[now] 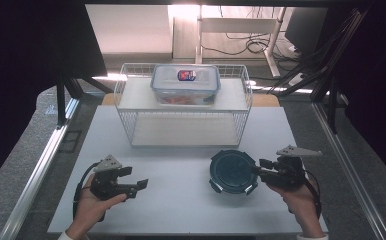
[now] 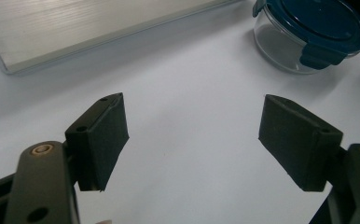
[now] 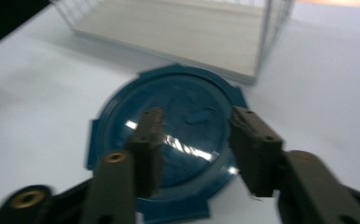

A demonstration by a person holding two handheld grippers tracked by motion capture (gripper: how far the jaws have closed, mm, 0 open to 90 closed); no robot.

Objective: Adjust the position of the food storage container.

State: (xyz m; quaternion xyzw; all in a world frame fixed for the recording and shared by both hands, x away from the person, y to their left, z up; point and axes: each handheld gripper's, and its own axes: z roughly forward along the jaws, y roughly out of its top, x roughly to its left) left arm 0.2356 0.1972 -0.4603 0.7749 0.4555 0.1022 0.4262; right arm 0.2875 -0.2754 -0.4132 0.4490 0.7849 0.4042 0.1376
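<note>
Right tool (image 1: 259, 167), jaws partly open, holding nothing, hovers at the rim of the round blue-lidded container (image 1: 233, 171) on the bench (image 1: 181, 200). Left tool (image 1: 137, 179) gapes wide, empty.

A white wire rack (image 1: 131, 107) stands on the white table (image 1: 181, 200), beyond both tools. A clear rectangular lidded container (image 1: 186, 84) rests on its upper shelf (image 1: 131, 97). The lower shelf (image 1: 181, 132) is bare.
</note>
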